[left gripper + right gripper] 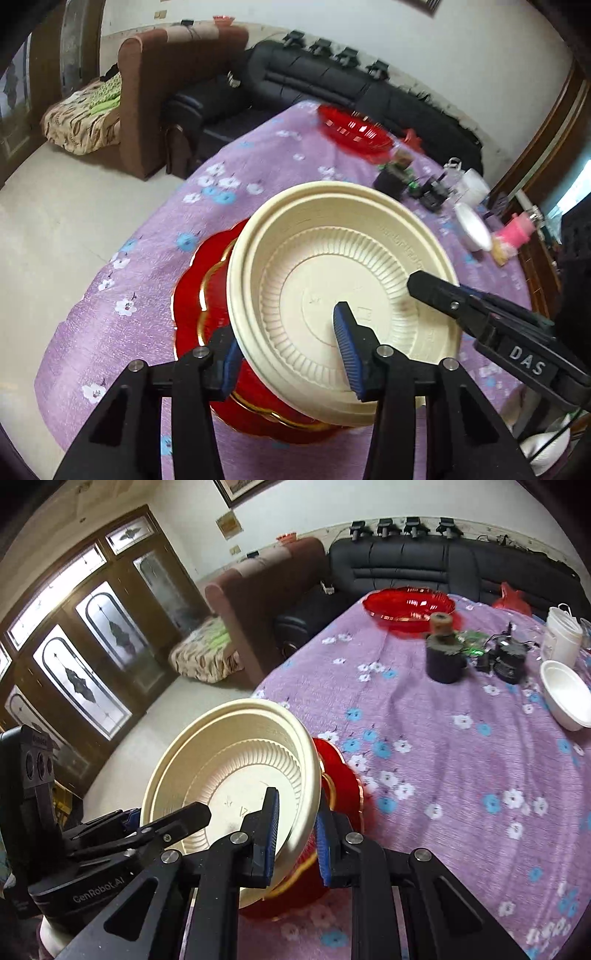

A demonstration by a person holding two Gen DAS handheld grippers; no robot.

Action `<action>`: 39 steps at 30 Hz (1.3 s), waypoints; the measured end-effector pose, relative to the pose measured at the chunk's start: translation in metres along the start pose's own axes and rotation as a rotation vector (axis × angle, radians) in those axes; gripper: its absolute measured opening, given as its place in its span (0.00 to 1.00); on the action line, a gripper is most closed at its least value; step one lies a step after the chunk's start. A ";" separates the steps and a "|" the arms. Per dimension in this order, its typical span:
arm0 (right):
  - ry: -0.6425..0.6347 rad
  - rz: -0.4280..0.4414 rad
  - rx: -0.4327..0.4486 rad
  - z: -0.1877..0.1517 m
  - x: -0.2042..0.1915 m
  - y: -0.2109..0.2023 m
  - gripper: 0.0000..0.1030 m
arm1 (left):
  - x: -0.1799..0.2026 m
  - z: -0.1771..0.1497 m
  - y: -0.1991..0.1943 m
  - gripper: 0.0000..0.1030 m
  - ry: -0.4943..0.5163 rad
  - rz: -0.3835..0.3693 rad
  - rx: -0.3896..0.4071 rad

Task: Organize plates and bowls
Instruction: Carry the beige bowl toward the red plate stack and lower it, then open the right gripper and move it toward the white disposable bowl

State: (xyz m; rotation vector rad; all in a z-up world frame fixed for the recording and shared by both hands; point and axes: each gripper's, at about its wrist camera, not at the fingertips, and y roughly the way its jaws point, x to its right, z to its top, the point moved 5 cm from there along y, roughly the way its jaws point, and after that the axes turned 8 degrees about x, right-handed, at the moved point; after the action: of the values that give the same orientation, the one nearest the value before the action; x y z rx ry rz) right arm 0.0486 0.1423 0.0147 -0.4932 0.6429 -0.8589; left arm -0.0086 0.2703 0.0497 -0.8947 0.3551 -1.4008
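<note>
Straddling the cream bowl's (343,295) rim, left tongs (291,354) released, right tongs (295,842) clamping that rim, red plate (192,306) beneath

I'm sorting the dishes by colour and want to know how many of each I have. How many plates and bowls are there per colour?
Cream: 1, the cream bowl held over the table.
Red: 2, the red plate under the cream bowl and the red dish at the far edge.
White: 1, the white bowl.
Total: 4
</note>
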 end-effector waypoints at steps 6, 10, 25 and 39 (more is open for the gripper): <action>-0.022 -0.039 -0.032 -0.016 0.005 0.020 0.20 | -0.011 -0.003 0.014 0.54 -0.010 -0.009 -0.020; -0.009 -0.028 -0.017 -0.017 0.008 0.022 0.22 | -0.014 0.000 0.010 0.65 -0.029 -0.020 0.010; -0.188 -0.157 0.080 -0.025 -0.015 0.016 0.43 | -0.011 -0.002 -0.044 0.73 -0.053 -0.057 0.143; -0.139 -0.208 0.227 -0.026 -0.001 -0.043 0.69 | 0.024 -0.013 -0.088 0.79 0.045 -0.050 0.269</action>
State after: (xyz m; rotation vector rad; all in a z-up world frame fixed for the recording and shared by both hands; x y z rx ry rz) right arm 0.0076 0.1150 0.0237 -0.4136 0.3645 -1.0697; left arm -0.0743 0.2502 0.1111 -0.6562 0.1740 -1.4758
